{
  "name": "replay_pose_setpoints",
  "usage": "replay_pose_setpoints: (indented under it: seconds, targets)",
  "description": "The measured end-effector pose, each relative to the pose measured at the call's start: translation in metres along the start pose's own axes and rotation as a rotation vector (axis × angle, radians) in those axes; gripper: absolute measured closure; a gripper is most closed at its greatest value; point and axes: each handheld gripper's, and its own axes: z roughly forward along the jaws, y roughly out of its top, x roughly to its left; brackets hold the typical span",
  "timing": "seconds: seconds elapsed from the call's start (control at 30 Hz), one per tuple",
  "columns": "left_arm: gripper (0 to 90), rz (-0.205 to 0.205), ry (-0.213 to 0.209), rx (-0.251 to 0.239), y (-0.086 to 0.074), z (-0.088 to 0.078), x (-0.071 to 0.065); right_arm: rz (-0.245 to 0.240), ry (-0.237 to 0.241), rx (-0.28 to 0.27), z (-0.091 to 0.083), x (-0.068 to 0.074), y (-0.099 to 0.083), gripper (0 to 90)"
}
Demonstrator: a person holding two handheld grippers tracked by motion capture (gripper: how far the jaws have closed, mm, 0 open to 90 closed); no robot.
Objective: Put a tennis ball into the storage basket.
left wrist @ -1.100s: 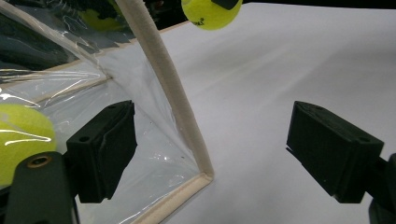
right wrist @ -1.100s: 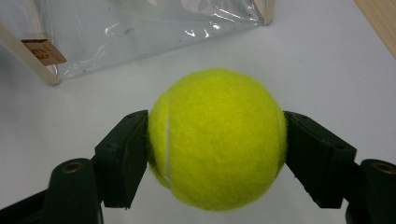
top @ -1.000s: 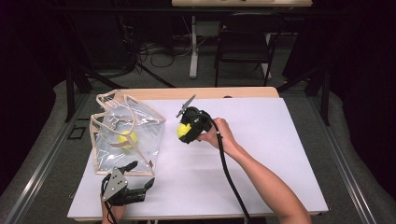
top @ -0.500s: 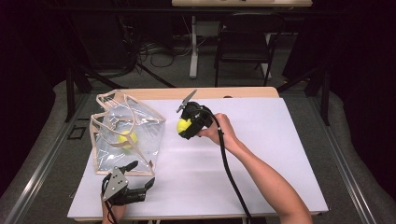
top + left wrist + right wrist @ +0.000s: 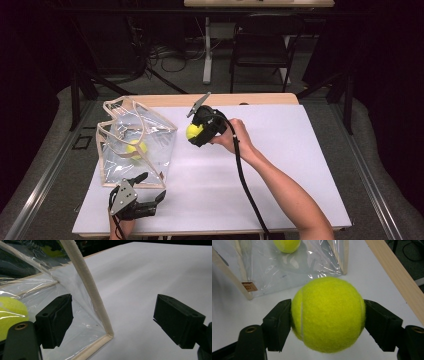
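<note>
Since the earlier high-view frames, the right tool [image 5: 196, 131] with its yellow felt tennis ball [image 5: 193, 131] has been raised a little above the white table [image 5: 300, 165], while the left tool [image 5: 150, 192] has been kept where it was.

In the high view, the ball is seen clamped in the right tool, clear of the table and just to the right of the clear plastic tote bag with beige trim [image 5: 150, 150]. A second yellow tennis ball [image 5: 135, 148] lies inside the bag. The left tool rests low at the bag's near corner, jaws spread, probably placed there to steady or open the bag so that the carried ball can be dropped in.

In the left gripper view, the tool's jaws stand wide apart with nothing pressed between them. The bag's beige corner seam [image 5: 96, 305] rises between them, nearer the left jaw, a detail too small to read from above. The ball in the bag [image 5: 11, 315] is glimpsed through the plastic beside that jaw.

In the right gripper view, the grip is made plain: both jaws press on opposite sides of the held ball [image 5: 328, 313]. Beyond it the bag [image 5: 287, 270] and its ball [image 5: 286, 245] lie ahead of the tool, and a small tan label [image 5: 249, 286] shows on the trim.
</note>
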Motion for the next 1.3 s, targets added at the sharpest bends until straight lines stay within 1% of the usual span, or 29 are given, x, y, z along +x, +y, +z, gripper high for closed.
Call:
replay_pose_setpoints:
  seconds: [0.17, 0.33, 0.53, 0.63, 0.9, 0.97, 1.0, 1.17, 1.3]
  targets:
    - [16.0, -0.002, -0.004, 0.001, 0.0, 0.0, 0.0, -0.007, -0.008, -0.009, -0.004, 0.001, 0.001, 25.7]
    - [16.0, 0.0, -0.004, 0.0, 0.0, 0.0, 0.0, -0.003, -0.015, -0.014, -0.006, 0.0, 0.002, 25.7]
    - [16.0, 0.0, 0.0, -0.002, 0.0, 0.0, 0.0, -0.004, -0.019, -0.031, -0.009, -0.001, 0.004, 25.7]
    - [16.0, -0.007, -0.002, 0.0, 0.0, 0.0, 0.0, -0.004, -0.02, -0.041, -0.011, -0.001, 0.005, 25.7]
    - [16.0, 0.004, -0.007, 0.0, 0.001, 0.0, 0.0, -0.004, -0.022, -0.067, -0.016, -0.002, 0.01, 25.7]
    - [16.0, 0.0, -0.006, -0.002, 0.0, 0.0, 0.0, 0.0, -0.024, -0.074, -0.018, -0.001, 0.012, 25.7]
    - [16.0, 0.0, -0.005, -0.002, 0.0, 0.001, 0.0, -0.008, -0.022, -0.076, -0.019, -0.002, 0.012, 25.7]
    - [16.0, 0.0, -0.004, -0.004, 0.0, 0.0, 0.001, -0.001, -0.02, -0.098, -0.022, -0.003, 0.017, 25.7]
    - [16.0, 0.001, -0.002, -0.004, 0.001, -0.001, 0.0, 0.002, -0.009, -0.114, -0.024, -0.004, 0.019, 25.7]
